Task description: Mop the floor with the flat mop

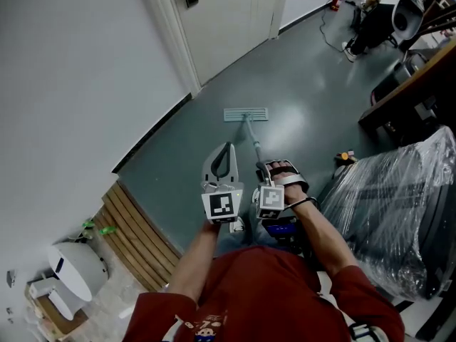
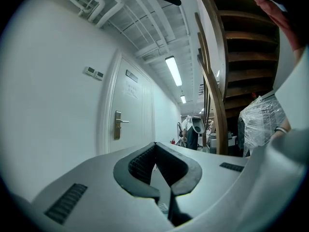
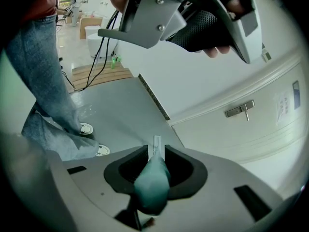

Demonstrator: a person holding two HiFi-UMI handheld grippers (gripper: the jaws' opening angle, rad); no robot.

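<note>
- Clamping the teal-gripped handle of the flat mop (image 1: 246,114), the right gripper (image 1: 266,171) has its jaws drawn tight on the shaft, and the person's hand (image 1: 288,180) is wrapped round the gripper body.
- The left gripper (image 1: 226,148) carries nothing. Its jaws meet at the tips with no part of the mop between them, and it sits just beside the right one, at its 9 o'clock.
- The mop's flat head lies on the grey floor (image 1: 313,77) at 12 o'clock from the grippers. It is set crosswise to the handle, near the foot of the wall (image 1: 71,70) that runs off toward 10 o'clock.
- Mopping looks under way, as a one-handed stroke with the head pushed well out in front.
- How much is done is hard to judge: the floor shines in patches, but that may be lamp glare rather than wet streaks.
- Open floor stretches away at 1 to 2 o'clock and along the wrapped furniture (image 1: 399,205) at 3 o'clock, so most of the area is probably left.
</note>
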